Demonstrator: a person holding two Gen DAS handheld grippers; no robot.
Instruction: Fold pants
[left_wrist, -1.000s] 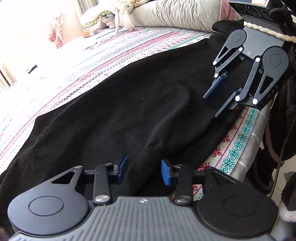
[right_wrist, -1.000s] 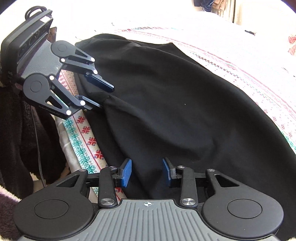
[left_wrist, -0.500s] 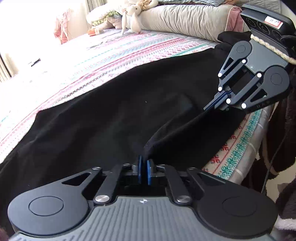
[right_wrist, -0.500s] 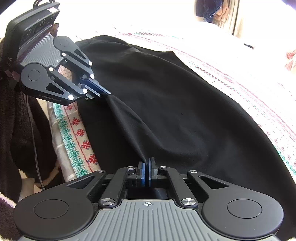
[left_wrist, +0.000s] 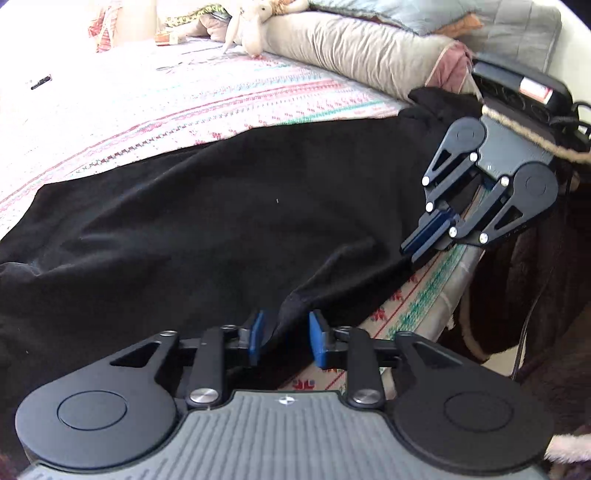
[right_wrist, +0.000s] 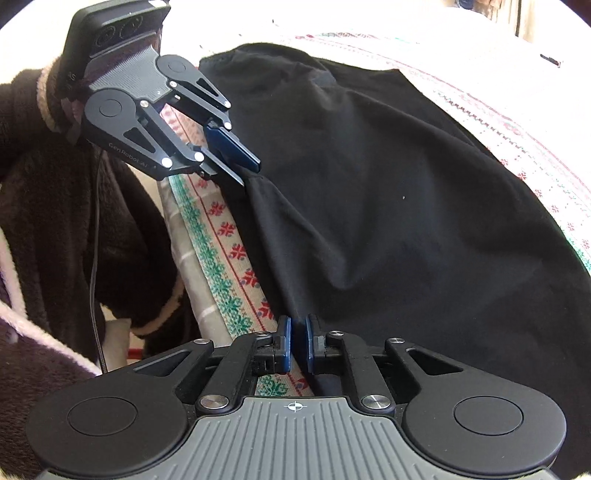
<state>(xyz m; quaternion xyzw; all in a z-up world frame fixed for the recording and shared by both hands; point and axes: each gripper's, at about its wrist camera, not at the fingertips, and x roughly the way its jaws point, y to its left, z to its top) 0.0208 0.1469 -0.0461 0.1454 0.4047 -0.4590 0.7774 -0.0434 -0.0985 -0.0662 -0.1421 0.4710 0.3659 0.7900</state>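
Note:
Black pants (left_wrist: 221, 221) lie spread over a patterned bedsheet (left_wrist: 184, 110), with one edge along the bed's side. My left gripper (left_wrist: 284, 325) is opening. A raised pinch of the pants' edge stands between its blue pads, which no longer press on it. From the right wrist view the left gripper (right_wrist: 248, 173) hangs over the pants (right_wrist: 406, 184) with its fingers apart. My right gripper (right_wrist: 297, 332) is opening too, showing a narrow gap at the pants' edge. In the left wrist view a cloth ridge runs up to the right gripper (left_wrist: 410, 254).
The bed's side edge with its red and green trim (right_wrist: 229, 258) runs below both grippers. A person's dark fleece garment (right_wrist: 55, 203) hangs beside the bed. Pillows (left_wrist: 351, 48) and a soft toy (left_wrist: 251, 26) lie at the far end.
Half a second ago both grippers were shut on the pants' edge; now both pairs of jaws have parted, the left widely. The left gripper has risen and rolled a little.

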